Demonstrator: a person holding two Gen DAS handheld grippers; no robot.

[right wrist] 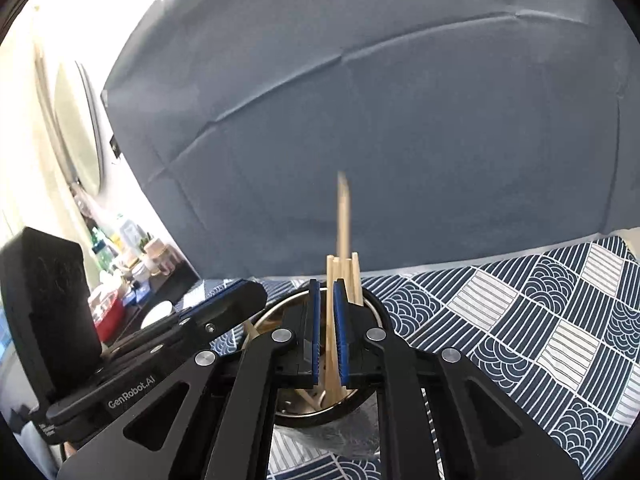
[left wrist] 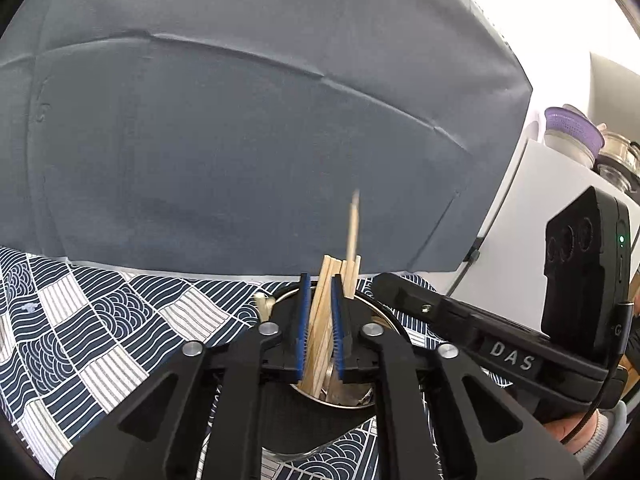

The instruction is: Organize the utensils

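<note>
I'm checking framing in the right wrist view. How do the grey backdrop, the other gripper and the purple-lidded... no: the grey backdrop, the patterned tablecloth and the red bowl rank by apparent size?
1. grey backdrop, fills most of the frame.
2. patterned tablecloth.
3. red bowl, small, far off, so its true size is unsure.

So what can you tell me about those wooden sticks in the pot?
The chopsticks are pale, plain wood, a bundle standing nearly upright in a round metal holder on the patterned cloth. Their square tops fan apart slightly; one blurred stick rises above the rest. Some pass between the blue pads of each claw.
</note>
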